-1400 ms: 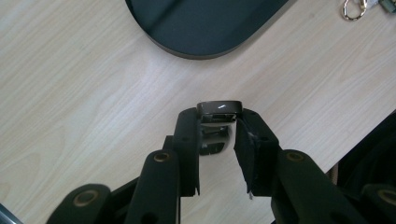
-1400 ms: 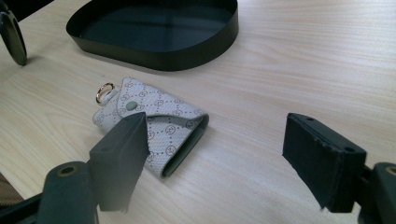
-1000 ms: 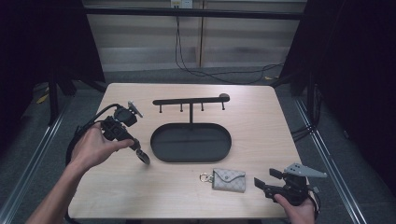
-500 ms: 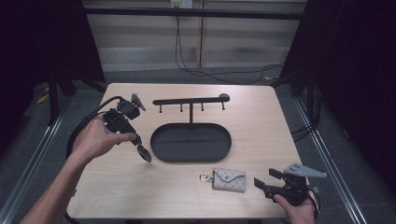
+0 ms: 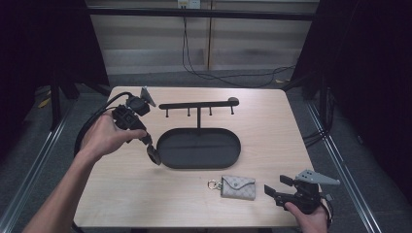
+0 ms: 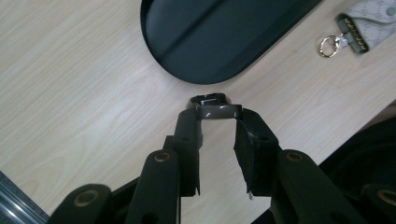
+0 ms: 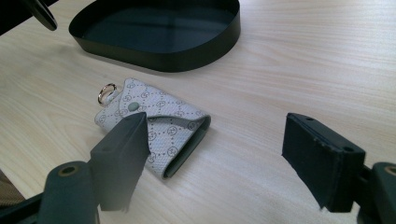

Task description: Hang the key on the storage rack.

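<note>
**High view: left fingers clamp a dark ring beside the tray, right fingers stand wide at the pouch**

High view, left half of the frame: a bare forearm runs up from the lower left corner. The left hand (image 5: 104,138) wraps the body of the left gripper (image 5: 152,153), which slants down and to the right. Its tips sit just off the left end of the tray (image 5: 199,167). The left gripper view looks almost straight down on the worktop (image 5: 272,131). There the two black fingers (image 6: 187,133) are closed on a dark ring (image 6: 218,111), pinched at their tips and held above the wood, clear of the tray's rim.

At the lower right of the high view, the right hand (image 5: 306,221) holds the right gripper (image 5: 275,184) low and roughly level, pointing left. Its fingers are spread wide apart with nothing between them. The key pouch (image 5: 238,187) lies flat just ahead of them, nearer the left finger in the right gripper view.

Count:
- two grippers and two hands
- one dark ring
- one oval black tray
- one T-shaped stand (image 5: 198,105) rising from the tray, its bar carrying four short pegs
- one patterned grey key pouch
- one small metal loop (image 5: 212,184) at the pouch's left end
</note>
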{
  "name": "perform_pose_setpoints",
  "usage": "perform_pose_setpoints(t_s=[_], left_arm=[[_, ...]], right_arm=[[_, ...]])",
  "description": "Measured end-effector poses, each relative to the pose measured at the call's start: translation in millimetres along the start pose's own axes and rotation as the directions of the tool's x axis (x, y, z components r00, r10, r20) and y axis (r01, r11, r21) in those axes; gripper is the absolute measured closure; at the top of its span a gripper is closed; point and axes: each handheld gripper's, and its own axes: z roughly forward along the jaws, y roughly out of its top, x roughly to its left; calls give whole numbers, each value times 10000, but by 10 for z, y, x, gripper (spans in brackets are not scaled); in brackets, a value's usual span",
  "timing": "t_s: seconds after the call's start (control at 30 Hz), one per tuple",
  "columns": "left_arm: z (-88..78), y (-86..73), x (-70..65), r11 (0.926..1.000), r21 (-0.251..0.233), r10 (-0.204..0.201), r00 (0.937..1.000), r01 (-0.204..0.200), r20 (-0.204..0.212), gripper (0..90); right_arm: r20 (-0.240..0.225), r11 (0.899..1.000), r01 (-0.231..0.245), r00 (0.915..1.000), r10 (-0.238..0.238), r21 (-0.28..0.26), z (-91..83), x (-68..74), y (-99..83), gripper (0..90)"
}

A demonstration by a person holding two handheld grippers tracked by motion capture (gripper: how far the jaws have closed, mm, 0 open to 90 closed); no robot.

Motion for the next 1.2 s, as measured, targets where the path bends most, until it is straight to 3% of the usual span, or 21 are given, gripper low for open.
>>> perform_pose_setpoints(t_s=[0.17,0.23,0.37,0.43,0.63,1.0,1.2], left_arm=[[-46,118,-53,9997,-111,204,9997,-206,-154,710],[-31,168,-89,9993,176,342,9994,-340,-110,709],[-35,272,-91,9999,150,-42,10000,43,-66,710],[-50,325,-84,9998,183,-46,10000,45,75,710],[-37,486,-77,9992,387,-86,10000,87,-51,709],[36,663,91,9962,406,-775,9968,767,177,709],[102,786,124,9949,573,-845,9962,831,224,709]], right_arm=[[11,10000,35,10000,-35,7,6,6,0,232],[2,10000,53,10000,-53,24,13,12,1,232],[-13,10000,40,10000,-40,24,13,7,0,232],[-27,10000,38,10000,-38,9,12,9,-1,232],[-42,10000,-42,10000,42,-2,7,1,-1,232],[-36,10000,-19,10000,19,1,6,5,-2,232],[-26,10000,-21,10000,21,5,6,4,-2,233]])
